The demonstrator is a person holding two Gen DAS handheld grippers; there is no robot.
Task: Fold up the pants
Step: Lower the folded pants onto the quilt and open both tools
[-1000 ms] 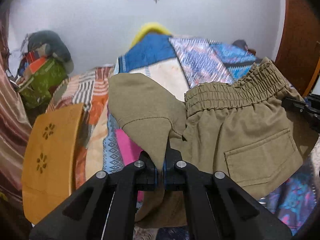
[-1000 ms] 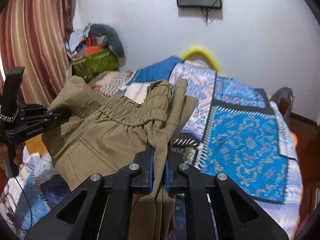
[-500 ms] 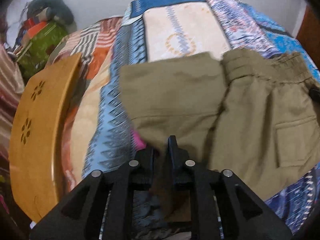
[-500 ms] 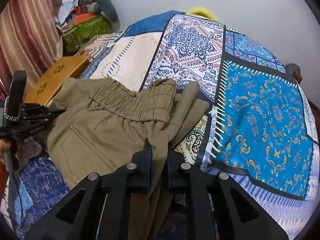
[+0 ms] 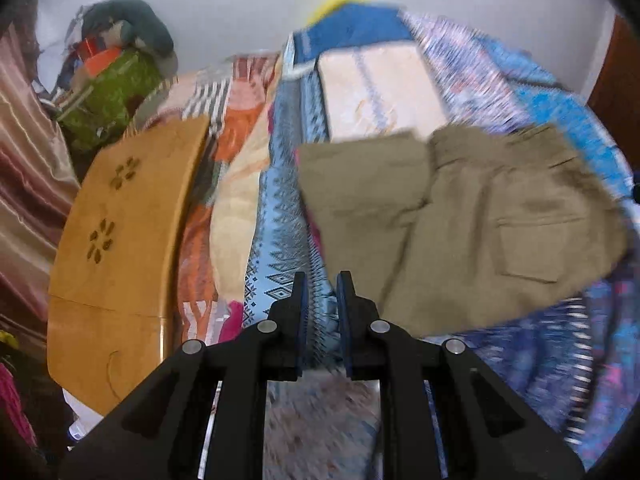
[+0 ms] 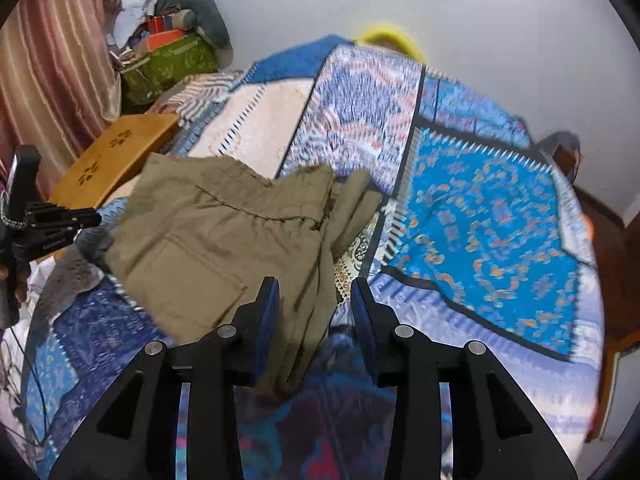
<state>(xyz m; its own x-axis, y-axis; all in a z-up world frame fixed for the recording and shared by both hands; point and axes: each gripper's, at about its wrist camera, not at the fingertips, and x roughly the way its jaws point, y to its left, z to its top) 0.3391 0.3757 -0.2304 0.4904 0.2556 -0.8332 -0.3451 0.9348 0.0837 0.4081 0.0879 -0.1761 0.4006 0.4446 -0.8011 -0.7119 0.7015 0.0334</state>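
Patchwork bedspread, wooden board

This is a bedroom in a home. A bed with a patchwork bedspread of blue, white and orange patterns fills most of both views. At 10 o'clock a striped curtain hangs beside a plain white wall. At 11 o'clock a pile of clothes and bags is stacked in the corner. A small wooden table with carved flower holes stands beside the bed.
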